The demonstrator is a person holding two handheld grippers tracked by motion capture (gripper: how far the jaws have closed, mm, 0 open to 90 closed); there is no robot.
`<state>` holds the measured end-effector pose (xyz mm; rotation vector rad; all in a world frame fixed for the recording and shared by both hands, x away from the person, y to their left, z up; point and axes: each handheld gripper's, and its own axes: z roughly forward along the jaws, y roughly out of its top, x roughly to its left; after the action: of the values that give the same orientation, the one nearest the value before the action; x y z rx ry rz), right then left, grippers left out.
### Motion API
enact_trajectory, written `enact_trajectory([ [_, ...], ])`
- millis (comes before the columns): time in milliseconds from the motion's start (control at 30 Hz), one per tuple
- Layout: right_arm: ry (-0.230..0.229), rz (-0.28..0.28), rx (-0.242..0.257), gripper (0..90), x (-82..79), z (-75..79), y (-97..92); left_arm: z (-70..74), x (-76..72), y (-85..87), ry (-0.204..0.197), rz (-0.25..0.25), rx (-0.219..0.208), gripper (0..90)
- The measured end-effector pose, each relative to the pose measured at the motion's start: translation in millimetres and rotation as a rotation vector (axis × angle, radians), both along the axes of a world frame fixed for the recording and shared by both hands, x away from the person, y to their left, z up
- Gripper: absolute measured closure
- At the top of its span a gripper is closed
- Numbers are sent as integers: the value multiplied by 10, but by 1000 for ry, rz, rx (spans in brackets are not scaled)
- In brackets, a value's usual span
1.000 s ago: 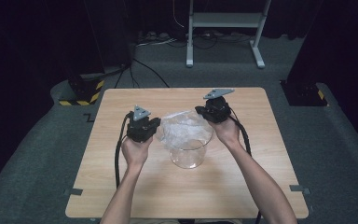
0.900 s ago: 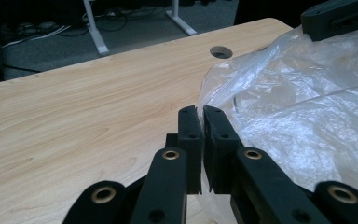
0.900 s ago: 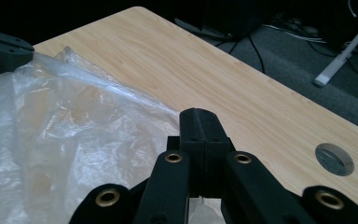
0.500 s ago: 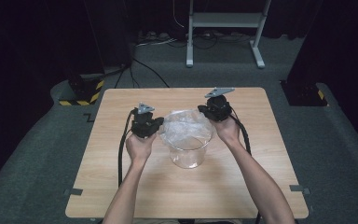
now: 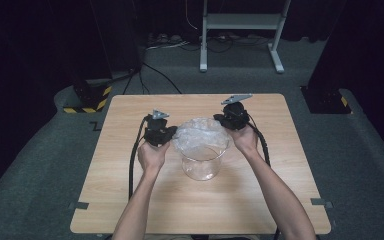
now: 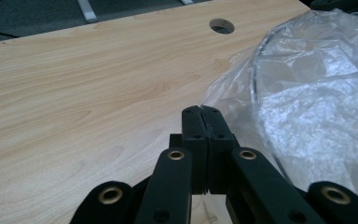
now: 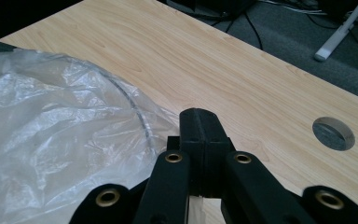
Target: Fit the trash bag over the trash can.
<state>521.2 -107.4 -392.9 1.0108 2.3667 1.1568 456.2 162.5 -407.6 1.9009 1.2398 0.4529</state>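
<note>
A clear round container (image 5: 200, 165) stands at the middle of the wooden table (image 5: 125, 195). A crinkled clear plastic bag (image 5: 200, 134) is spread over its rim. My left gripper (image 5: 166, 131) is at the bag's left edge, jaws pressed together (image 6: 200, 112), and the film (image 6: 307, 102) runs down to them on their right. My right gripper (image 5: 226, 120) sits at the bag's far right edge, also shut (image 7: 199, 116), with the film (image 7: 51, 140) reaching its jaws from the left. The container's rim shows through the bag in both gripper views.
A round cable hole (image 6: 222, 25) (image 7: 333, 133) is cut in the tabletop beyond the container. On the floor past the table stand a white metal frame (image 5: 240, 22) and a black base with yellow stripes (image 5: 87, 100). Black cables trail from both grippers.
My left gripper has shifted slightly forward and toward the container, drawing the bag's left edge outward over the rim. My right gripper has barely moved.
</note>
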Motion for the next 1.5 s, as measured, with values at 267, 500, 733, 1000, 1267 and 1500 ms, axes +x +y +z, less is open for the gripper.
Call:
enact_trajectory([
  [267,-34,-37,32,708,-117,125,-77,49,-131,161,-39,73,-31,672],
  [500,-68,-29,25,686,-239,218,-80,124,-238,207,-57,79,-20,618],
  [733,-53,-4,32,726,-294,156,-116,170,-356,281,-73,85,-65,557],
  [1000,-39,23,51,786,-308,123,-112,332,-645,259,-129,11,-85,522],
  [1267,-50,17,56,794,-339,124,-125,382,-977,149,-121,-91,-70,470],
  [1500,-86,20,60,729,-412,190,-121,370,-1189,-52,-125,-185,-16,439],
])
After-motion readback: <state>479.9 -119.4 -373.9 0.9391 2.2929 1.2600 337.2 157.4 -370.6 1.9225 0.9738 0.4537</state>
